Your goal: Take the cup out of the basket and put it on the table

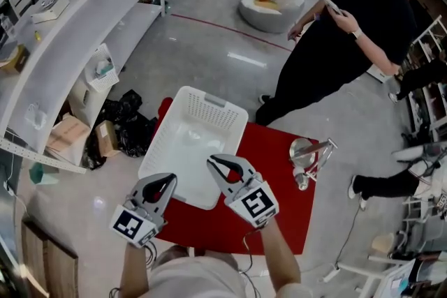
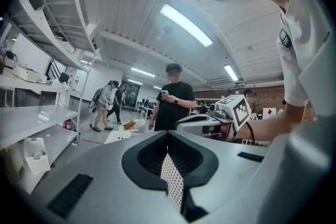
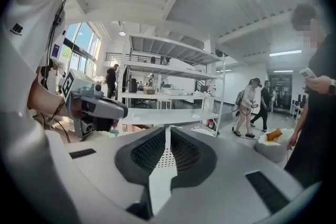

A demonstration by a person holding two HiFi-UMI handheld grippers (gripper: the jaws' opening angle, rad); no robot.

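A white plastic basket [image 1: 183, 128] stands on the red table [image 1: 276, 220]; its inside looks bare. A shiny metal cup [image 1: 302, 152] rests on the red top to the right of the basket, with thin metal rods beside it. My left gripper [image 1: 167, 181] hovers over the basket's near edge, jaws together with nothing between them [image 2: 168, 136]. Just right of it, over the basket's near right corner, my right gripper [image 1: 212, 162] is also shut and empty [image 3: 168, 131]. Each gripper shows in the other's view: the right gripper [image 2: 210, 120] and the left gripper [image 3: 97, 107].
A person in black [image 1: 349, 45] stands at the table's far right side, looking at a phone. White shelving [image 1: 63, 45] runs along the left, with black bags and cardboard boxes [image 1: 115, 129] on the floor below. Another person's legs [image 1: 391, 185] reach in from the right.
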